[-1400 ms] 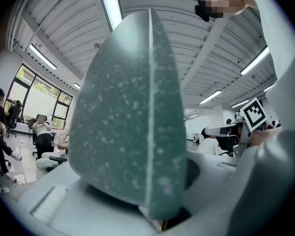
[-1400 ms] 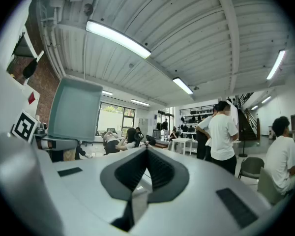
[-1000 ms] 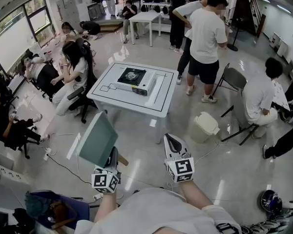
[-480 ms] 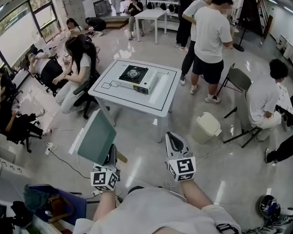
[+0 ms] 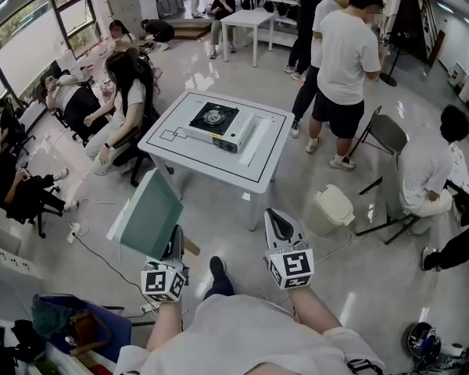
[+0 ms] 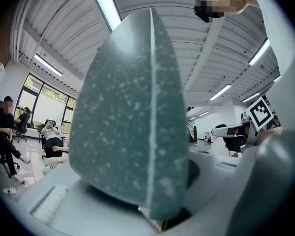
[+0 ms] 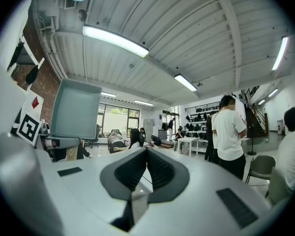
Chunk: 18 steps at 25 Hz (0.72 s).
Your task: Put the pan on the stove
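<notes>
As the person steps forward, the left claw (image 5: 174, 248) at lower left stays clamped on the pan (image 5: 147, 216) and the right claw (image 5: 279, 229) is shut, empty. Bench (image 5: 219, 172) and stove (image 5: 216, 125), upper centre, have drawn nearer, still well apart.

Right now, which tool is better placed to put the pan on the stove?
Left. The left tool grips the pan; the right tool is shut and empty. The stove sits on the table ahead.

One pan (image 5: 148, 217), one stove (image 5: 216, 125), two claws (image 5: 177, 244) (image 5: 277, 226), perhaps a dozen people (image 5: 348, 49).
</notes>
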Motion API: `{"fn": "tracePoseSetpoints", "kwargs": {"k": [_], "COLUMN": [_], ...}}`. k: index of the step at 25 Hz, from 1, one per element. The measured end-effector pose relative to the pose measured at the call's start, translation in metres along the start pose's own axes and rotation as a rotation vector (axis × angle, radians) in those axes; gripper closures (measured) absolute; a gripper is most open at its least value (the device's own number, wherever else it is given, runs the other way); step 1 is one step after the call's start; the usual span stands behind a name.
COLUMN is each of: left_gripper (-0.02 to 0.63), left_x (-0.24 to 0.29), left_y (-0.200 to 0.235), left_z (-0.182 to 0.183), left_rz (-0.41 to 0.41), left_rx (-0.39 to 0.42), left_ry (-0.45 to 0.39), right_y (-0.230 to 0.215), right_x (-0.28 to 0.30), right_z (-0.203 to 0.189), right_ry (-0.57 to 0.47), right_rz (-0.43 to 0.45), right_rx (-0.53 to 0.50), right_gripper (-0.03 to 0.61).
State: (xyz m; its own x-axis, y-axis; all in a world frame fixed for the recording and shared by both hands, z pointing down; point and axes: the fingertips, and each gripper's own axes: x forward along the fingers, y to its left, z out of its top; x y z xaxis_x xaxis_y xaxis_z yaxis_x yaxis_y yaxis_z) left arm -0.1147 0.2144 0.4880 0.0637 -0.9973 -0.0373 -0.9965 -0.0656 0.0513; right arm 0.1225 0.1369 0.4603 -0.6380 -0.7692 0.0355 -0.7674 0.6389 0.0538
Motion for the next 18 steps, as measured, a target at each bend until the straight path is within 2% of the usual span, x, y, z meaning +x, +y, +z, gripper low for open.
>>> {"fn": "tracePoseSetpoints", "kwargs": {"k": [6, 18], "left_gripper": [0.494, 0.494], "left_x": [0.072, 0.270], "left_y": [0.032, 0.149], "left_z": [-0.013, -0.009], "left_rz": [-0.017, -0.120], "left_rx": [-0.002, 0.022], "left_ry": [-0.009, -0.025], "right_y": [-0.028, -0.069], "right_x": [0.069, 0.288], "right_z": [-0.009, -0.009], "right_ry": [0.006, 0.019], "right_rz": [-0.025, -0.097], "right_rx": [-0.012, -0.033], "right_gripper": [0.569, 0.569]}}
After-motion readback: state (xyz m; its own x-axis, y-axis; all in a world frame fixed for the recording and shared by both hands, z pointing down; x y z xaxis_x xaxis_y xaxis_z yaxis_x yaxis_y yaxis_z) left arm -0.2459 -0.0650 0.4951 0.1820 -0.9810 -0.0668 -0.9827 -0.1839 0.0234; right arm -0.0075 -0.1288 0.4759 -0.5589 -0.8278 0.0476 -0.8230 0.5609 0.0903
